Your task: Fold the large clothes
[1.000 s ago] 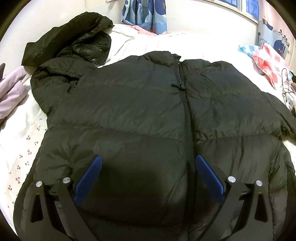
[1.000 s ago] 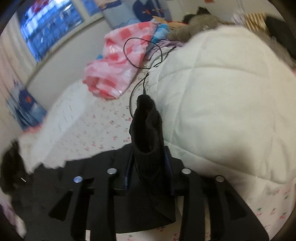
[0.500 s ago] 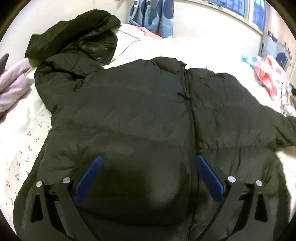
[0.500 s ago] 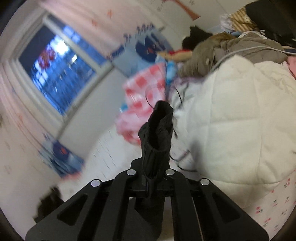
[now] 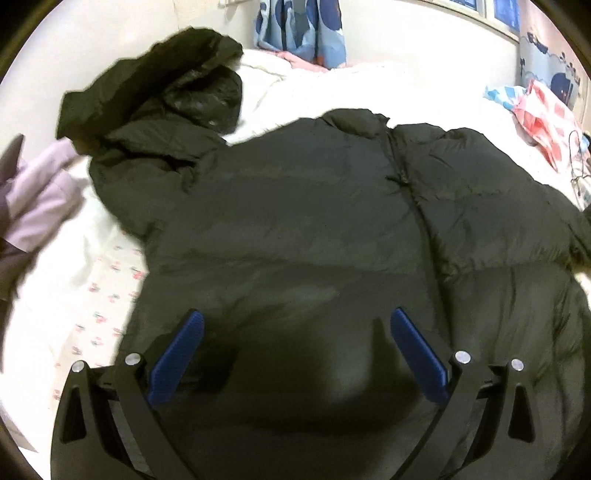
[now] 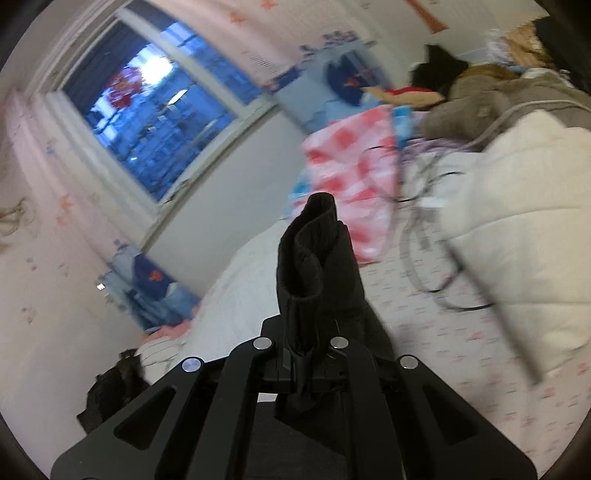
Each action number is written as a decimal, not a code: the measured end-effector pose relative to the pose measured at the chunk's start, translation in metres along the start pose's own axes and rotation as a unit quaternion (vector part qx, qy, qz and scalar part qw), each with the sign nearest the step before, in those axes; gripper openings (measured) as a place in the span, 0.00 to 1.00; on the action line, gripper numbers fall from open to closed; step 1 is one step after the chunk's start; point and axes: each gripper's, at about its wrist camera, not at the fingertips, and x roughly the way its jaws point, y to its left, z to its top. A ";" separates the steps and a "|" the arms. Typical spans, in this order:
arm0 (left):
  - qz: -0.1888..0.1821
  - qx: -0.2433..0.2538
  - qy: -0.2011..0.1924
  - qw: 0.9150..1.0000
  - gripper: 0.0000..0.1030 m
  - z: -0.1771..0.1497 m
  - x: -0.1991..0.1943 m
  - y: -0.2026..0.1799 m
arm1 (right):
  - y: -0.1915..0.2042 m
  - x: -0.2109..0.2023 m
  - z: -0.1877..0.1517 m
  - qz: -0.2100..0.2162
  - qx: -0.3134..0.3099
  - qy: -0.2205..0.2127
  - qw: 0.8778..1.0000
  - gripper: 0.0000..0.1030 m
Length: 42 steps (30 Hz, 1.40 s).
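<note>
The left gripper point(image 5: 295, 332) hung with its blue pads point(image 5: 417, 354) spread wide apart, gripping nothing, over the lower front of the black puffer jacket point(image 5: 314, 229), which lay spread zip-up on the white bed point(image 5: 110, 266), its hood point(image 5: 166, 88) toward eleven o'clock. The right gripper point(image 6: 314, 354) was clamped on the jacket's ribbed cuff point(image 6: 314, 251), raised off the bed, with what was probably a pink checked cloth point(image 6: 354, 166) blurred at one o'clock beyond it.

We are in a home bedroom: a bed point(image 5: 92, 266) with cherry-print sheet beneath the jaws, a window point(image 6: 155, 107) beyond them, cartoon curtains point(image 5: 299, 29), scattered clothes point(image 6: 480, 92).
</note>
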 end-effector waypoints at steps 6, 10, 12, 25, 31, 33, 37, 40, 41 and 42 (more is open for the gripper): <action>0.011 -0.012 -0.016 1.000 0.94 -0.009 -0.017 0.024 | 0.108 0.037 -0.051 0.088 -0.057 0.032 0.994 0.04; 0.012 -0.012 -0.023 1.000 0.94 -0.014 -0.024 0.033 | 0.189 0.059 -0.095 0.145 -0.095 0.062 0.983 0.04; 0.011 -0.013 -0.025 1.000 0.94 -0.016 -0.028 0.035 | 0.224 0.067 -0.117 0.169 -0.113 0.077 0.976 0.04; 0.000 -0.026 -0.034 0.999 0.94 -0.017 -0.036 0.045 | 0.392 0.101 -0.252 0.277 -0.157 0.161 0.934 0.04; 0.004 -0.043 -0.037 0.998 0.94 -0.016 -0.037 0.061 | 0.413 0.128 -0.327 0.296 -0.144 0.209 0.921 0.04; 0.005 -0.057 -0.038 0.998 0.94 -0.016 -0.038 0.070 | 0.412 0.142 -0.357 0.300 -0.131 0.229 0.917 0.04; 0.003 -0.102 -0.035 0.994 0.94 -0.014 -0.036 0.093 | 0.405 0.172 -0.426 0.289 -0.130 0.272 0.909 0.04; -0.001 -0.128 -0.031 0.991 0.94 -0.014 -0.033 0.106 | 0.387 0.200 -0.481 0.268 -0.138 0.336 0.892 0.08; 0.000 -0.129 -0.029 0.991 0.94 -0.015 -0.032 0.108 | 0.381 0.211 -0.499 0.250 -0.139 0.368 0.885 0.09; 0.000 -0.128 -0.028 0.991 0.94 -0.015 -0.030 0.108 | 0.373 0.225 -0.523 0.212 -0.140 0.415 0.873 0.10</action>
